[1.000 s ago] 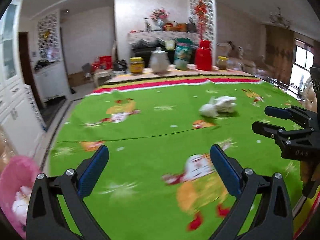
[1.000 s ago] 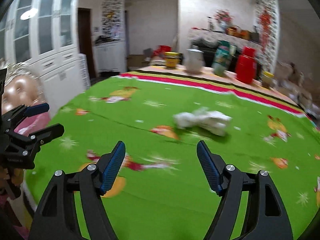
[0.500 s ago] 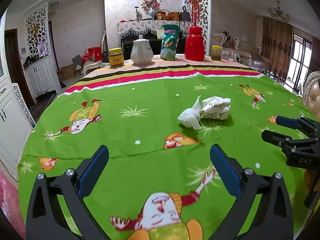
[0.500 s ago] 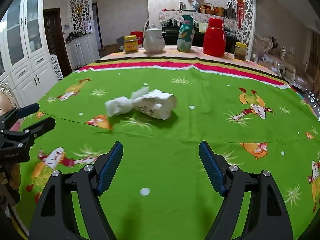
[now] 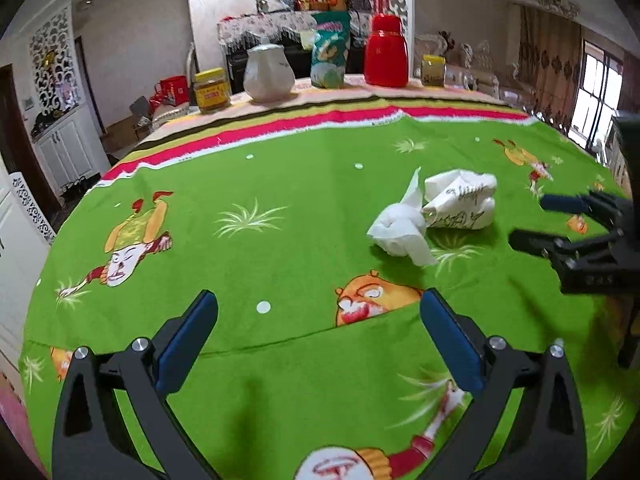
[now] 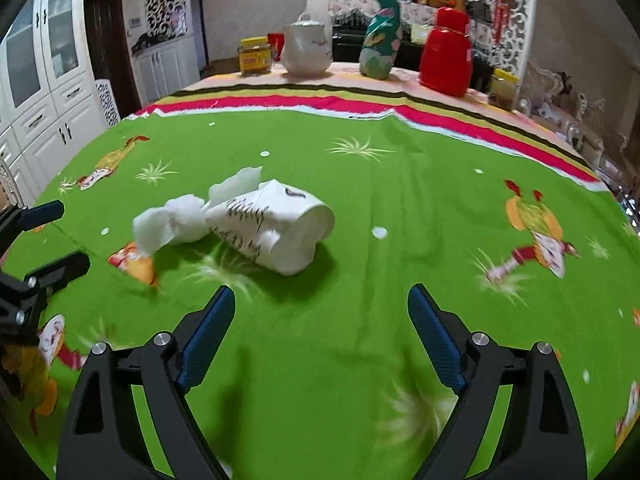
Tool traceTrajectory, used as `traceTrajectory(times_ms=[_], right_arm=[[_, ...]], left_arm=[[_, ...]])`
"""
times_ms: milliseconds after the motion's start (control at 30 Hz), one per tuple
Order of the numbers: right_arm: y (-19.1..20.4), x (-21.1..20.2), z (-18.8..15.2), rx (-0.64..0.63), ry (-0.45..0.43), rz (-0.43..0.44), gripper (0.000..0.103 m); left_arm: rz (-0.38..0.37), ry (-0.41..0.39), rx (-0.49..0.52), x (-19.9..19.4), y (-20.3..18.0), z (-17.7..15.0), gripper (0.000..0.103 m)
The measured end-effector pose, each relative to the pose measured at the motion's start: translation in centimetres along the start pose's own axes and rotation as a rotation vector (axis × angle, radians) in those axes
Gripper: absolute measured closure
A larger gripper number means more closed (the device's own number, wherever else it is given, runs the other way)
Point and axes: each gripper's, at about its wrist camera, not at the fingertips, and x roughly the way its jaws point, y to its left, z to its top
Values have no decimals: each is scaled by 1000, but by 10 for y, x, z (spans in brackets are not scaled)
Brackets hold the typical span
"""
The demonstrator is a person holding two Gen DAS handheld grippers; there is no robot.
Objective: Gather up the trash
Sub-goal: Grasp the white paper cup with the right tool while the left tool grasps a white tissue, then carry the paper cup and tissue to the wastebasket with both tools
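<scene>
**Both grippers open above the trash on the green table**

On the green tablecloth (image 6: 360, 200) a crushed paper cup (image 6: 276, 232) lies on its side, its open mouth touching a crumpled tissue (image 6: 168, 226). What is inside the cup I cannot tell. At 12 o'clock, along the far edge, stand a yellow jar (image 6: 255, 56), a white teapot (image 6: 306, 50), a green snack bag (image 6: 380, 48), a red flask (image 6: 446, 58) and a small jar (image 6: 502, 88); their contents do not show.

The left wrist view alone shows the window (image 5: 600, 120) at 2 o'clock; the right wrist view alone shows the white cabinets (image 6: 48, 92) at 10 o'clock.

The right gripper (image 6: 320, 334) has just been opening; its fingers are wide apart and empty, with the cup at 11 o'clock just ahead. The left gripper (image 5: 318, 340) is also spread wide and holds nothing; the trash lies at 1 o'clock.
</scene>
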Motion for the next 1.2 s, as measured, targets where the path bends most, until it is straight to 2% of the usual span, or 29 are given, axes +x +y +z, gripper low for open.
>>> traceTrajectory(times_ms=[300, 367, 400, 433, 500, 667, 800, 867, 900, 933, 1033, 1200], right_arm=[[11, 43, 36, -58, 41, 80, 19], [13, 43, 39, -76, 32, 103, 31], [13, 42, 38, -79, 27, 124, 44], [13, 40, 37, -78, 17, 140, 51], [9, 34, 33, -69, 3, 151, 51], [-7, 6, 21, -38, -48, 112, 52], [-22, -13, 7, 1, -58, 94, 51], [-26, -21, -1, 14, -56, 85, 51], [-28, -24, -4, 21, -54, 82, 51], [-30, -28, -9, 34, -54, 79, 51], [-29, -35, -20, 46, -52, 79, 51], [-20, -46, -38, 50, -41, 76, 51]], left_arm=[[-91, 58, 64, 26, -5, 8, 5], [-103, 59, 73, 28, -9, 9, 5], [-108, 59, 75, 29, -10, 10, 5], [-117, 60, 77, 31, -12, 11, 5], [-125, 62, 76, 35, -17, 15, 6], [-135, 54, 60, 48, -30, 30, 8], [-149, 90, 74, 67, -46, 43, 26], [-161, 111, 87, 75, -55, 46, 42], [-170, 129, 93, 78, -59, 46, 64], [-173, 136, 94, 79, -62, 44, 70], [-182, 94, 92, 62, -65, 37, 74], [-152, 26, 99, 23, -62, 19, 74]])
